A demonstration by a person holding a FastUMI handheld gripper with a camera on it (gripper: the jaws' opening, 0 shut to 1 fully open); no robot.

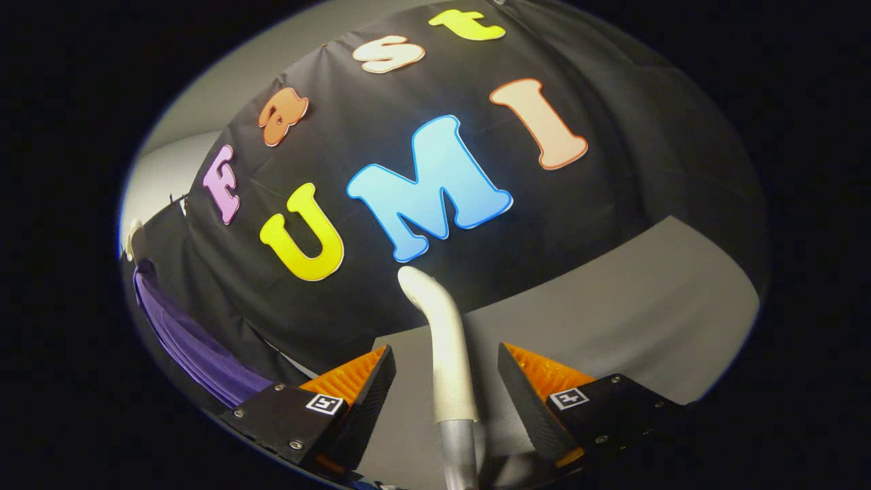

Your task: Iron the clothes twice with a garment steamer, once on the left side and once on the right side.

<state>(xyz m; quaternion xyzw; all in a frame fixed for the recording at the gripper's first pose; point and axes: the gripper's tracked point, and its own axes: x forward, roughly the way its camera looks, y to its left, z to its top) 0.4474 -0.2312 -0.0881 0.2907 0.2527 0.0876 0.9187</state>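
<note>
Nearest the lens: the gripper, its two fingers spread wide with a clear gap either side of what stands between them. Jaws open, pressing on nothing. In that gap rises the garment steamer's handle, a slim off-white plastic wand on a grey metal-looking stem, long axis running straight ahead along the fingers, its rounded tip bending over toward the left finger side and reaching past the fingertips. Neither finger touches it; it sits roughly midway, perhaps slightly nearer the left finger. Below and beyond the fingers lies a flat grey bench, bare where visible. Behind it hangs the black cloth booth wall. The clothes: a purple pleated fabric garment hanging well off to the left of the left finger, against the wall, topped by what looks like a pale hanger end, though that is too small to be sure. Judgement: no grasp yet made, so neither ironing pass looks begun. The coming move turns on the handle already being centred between the jaws and lined up with them, so closing straight in should catch it; afterwards the steamer has to be carried left to the garment. Risk: the smooth round wand may twist in the grip.
</note>
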